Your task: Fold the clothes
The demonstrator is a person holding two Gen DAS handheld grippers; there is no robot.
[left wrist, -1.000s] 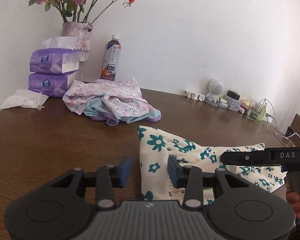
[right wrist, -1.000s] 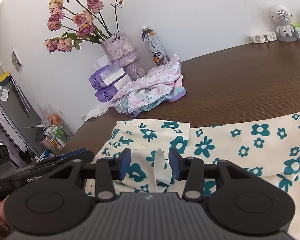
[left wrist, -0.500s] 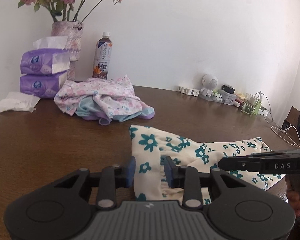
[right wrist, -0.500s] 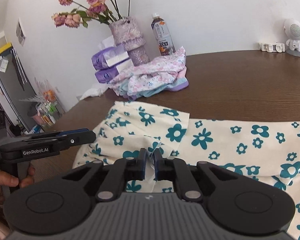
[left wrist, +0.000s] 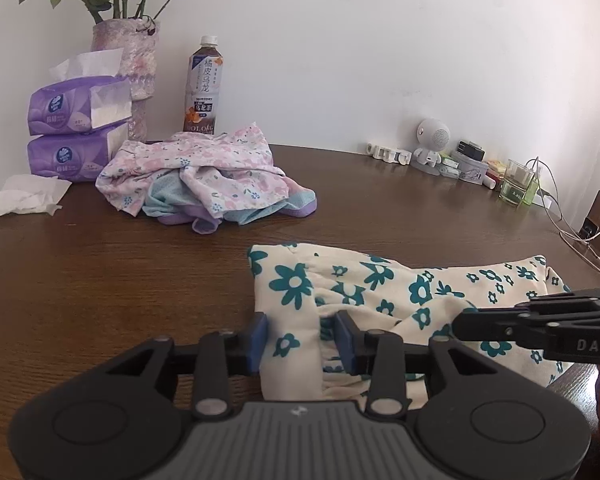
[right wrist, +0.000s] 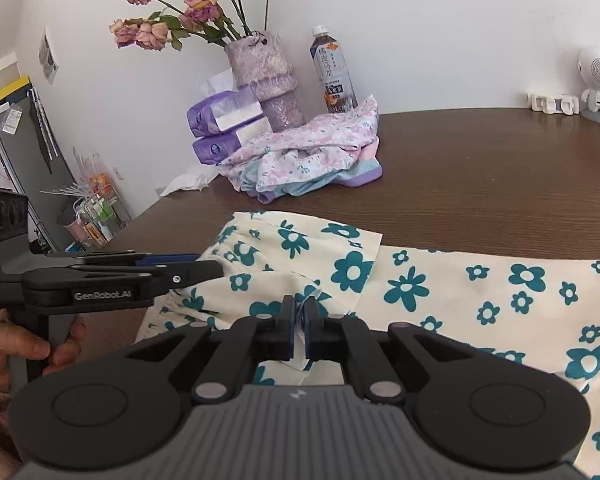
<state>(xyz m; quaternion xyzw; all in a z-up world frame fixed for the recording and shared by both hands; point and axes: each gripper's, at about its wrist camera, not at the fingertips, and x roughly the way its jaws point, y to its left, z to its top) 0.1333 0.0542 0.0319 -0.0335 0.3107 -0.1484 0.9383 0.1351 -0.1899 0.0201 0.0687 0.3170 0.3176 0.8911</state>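
Dark woodgrain table (left wrist: pixel 100 288), soft floral garment (right wrist: pixel 440 280) (crumpled), right gripper (right wrist: pixel 299 328) pinching it, left gripper (left wrist: pixel 300 338) opening around a fold.

A vase of roses (left wrist: pixel 126 52), two stacked tissue packs (left wrist: pixel 76 128) and a tea bottle (left wrist: pixel 203 86) are seen by the wall; a crumpled tissue (left wrist: pixel 22 198) lies nearby.

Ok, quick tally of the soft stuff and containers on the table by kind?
Flower-print garment being folded: 1
Heap of pink, blue and purple clothes: 1
Purple tissue packs: 2
Tea bottle: 1
Vase of roses: 1
Loose tissue: 1
Total: 7
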